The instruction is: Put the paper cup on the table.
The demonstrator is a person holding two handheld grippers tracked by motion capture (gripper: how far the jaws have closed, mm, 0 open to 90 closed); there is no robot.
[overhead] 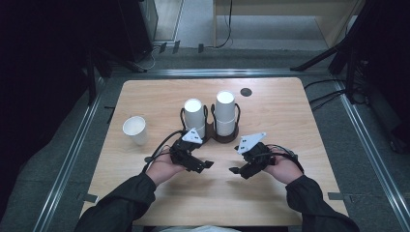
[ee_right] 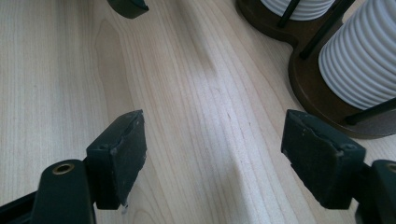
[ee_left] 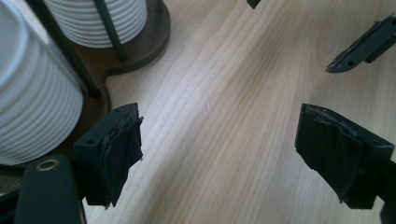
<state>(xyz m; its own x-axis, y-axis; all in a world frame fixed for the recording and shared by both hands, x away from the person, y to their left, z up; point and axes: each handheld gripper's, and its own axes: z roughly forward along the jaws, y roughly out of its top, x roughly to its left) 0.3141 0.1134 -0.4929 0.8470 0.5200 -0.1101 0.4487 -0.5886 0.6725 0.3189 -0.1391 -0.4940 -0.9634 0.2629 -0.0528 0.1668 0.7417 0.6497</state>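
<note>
Cup holder [overhead: 223, 136] sits just ahead of both your grippers, btwn them.

Your left gripper [overhead: 207, 165] and right gripper [overhead: 235, 170] hover over bare table [overhead: 290, 111], jaws spread wide, nothing gripped or touched; cup stacks [overhead: 195, 116] stand upright in the holder, single cup [overhead: 135, 129] well off left.

One overhead camera, two riding low on the tools

The high view looks forward and down from the near edge, taking in the whole tabletop [overhead: 270, 104]. The left gripper view sits close above the wood, looking between its own jaws toward the cup holder [ee_left: 135, 51] at its upper left. The right gripper view, equally low, has that holder at its upper right. All three share the holder and the wood before it.
</note>
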